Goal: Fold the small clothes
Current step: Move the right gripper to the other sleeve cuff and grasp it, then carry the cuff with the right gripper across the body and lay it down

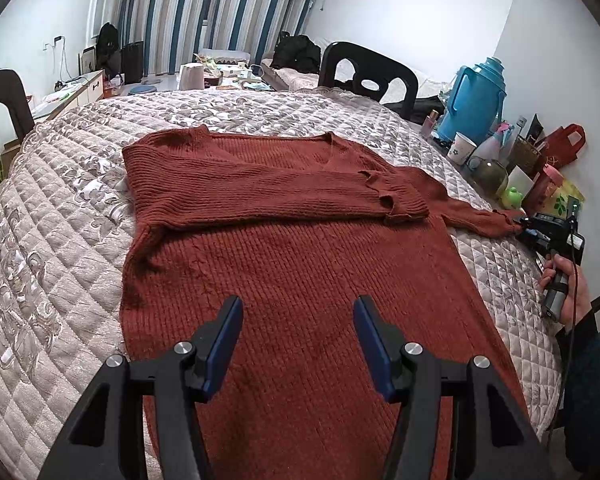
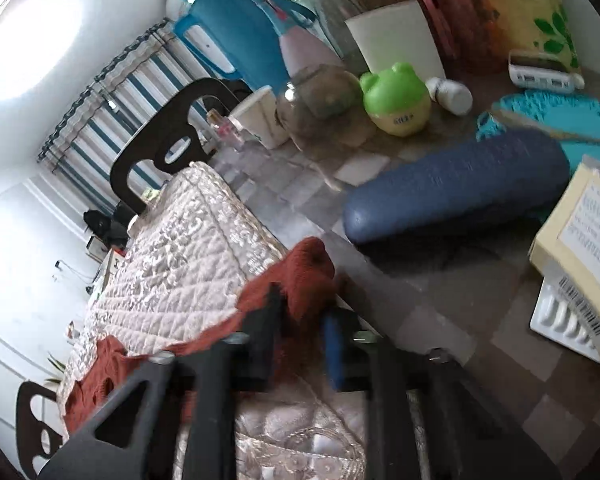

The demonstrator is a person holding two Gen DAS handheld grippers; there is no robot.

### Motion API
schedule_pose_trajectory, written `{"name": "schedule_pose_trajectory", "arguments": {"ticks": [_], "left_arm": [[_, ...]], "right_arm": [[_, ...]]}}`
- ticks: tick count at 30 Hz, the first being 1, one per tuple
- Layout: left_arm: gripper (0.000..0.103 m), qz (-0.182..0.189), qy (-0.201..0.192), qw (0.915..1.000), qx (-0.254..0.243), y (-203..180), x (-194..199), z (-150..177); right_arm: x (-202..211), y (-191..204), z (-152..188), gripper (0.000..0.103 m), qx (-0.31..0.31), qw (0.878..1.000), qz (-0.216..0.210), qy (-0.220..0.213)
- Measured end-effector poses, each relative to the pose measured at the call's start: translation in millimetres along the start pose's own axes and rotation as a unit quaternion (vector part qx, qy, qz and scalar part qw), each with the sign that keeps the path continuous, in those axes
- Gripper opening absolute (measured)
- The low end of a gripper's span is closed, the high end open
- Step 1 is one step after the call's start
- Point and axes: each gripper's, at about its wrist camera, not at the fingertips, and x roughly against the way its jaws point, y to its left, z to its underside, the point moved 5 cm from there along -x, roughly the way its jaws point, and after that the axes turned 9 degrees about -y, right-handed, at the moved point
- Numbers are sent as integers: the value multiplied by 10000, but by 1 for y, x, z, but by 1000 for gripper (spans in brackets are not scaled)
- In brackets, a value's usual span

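A rust-red knitted sweater [image 1: 284, 248] lies flat on the quilted table cover [image 1: 52, 264], its left sleeve folded across the chest. The right sleeve [image 1: 472, 212] stretches out toward the table's right edge. My right gripper [image 1: 520, 229] holds the cuff there, gripped by a person's hand [image 1: 560, 280]. In the right wrist view the cuff [image 2: 308, 276] is bunched between the fingers of the right gripper [image 2: 304, 304], which are shut on it. My left gripper [image 1: 298, 312] hovers over the sweater's lower body, open, with nothing between its blue pads [image 1: 230, 340].
Along the right edge stand a blue thermos jug [image 1: 476, 100], a paper cup [image 1: 462, 148], a glass jar [image 1: 488, 172], a green frog container [image 2: 396, 100] and a blue case [image 2: 456, 192]. Dark chairs [image 1: 368, 72] stand at the far side and left.
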Motion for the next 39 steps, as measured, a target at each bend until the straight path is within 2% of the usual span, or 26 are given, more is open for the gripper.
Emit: {"name": "schedule_pose_trajectory", "arguments": {"ticks": [5,10,13,17,24,28,31,34,37,39], "left_arm": [[60,-27,-59,9999,127,6,1,-2],[60,60,-183,9995,231,10,7,-7],[60,93,-314,9991,285,15,15,-11],[60,9,-425,9982,421,31,24,-12],[60,-224,-530,9960,690,66,38,-9],[60,-348,-586,9943,816,84,44,-7],[60,-414,-601,9932,902,94,46,-6],[60,-447,-585,9927,961,100,46,-5],[60,-421,-585,9928,958,101,46,-6],[60,-357,-591,9932,936,98,42,-12]], "right_arm": [[18,40,-7,11,289,9981,-508,-171],[32,128,2,11,950,9862,-1354,-71],[34,192,24,11,1432,9721,-1852,127],[26,274,74,11,2101,9476,-2349,519],[6,361,165,11,2887,9062,-2837,1223],[-1,391,218,11,3329,8768,-3100,1557],[-15,402,261,12,3503,8545,-3219,2087],[-18,400,299,22,3612,8313,-3282,2660],[0,397,295,36,3449,8237,-3628,2665],[15,394,278,39,3232,8235,-3887,2574]]}}
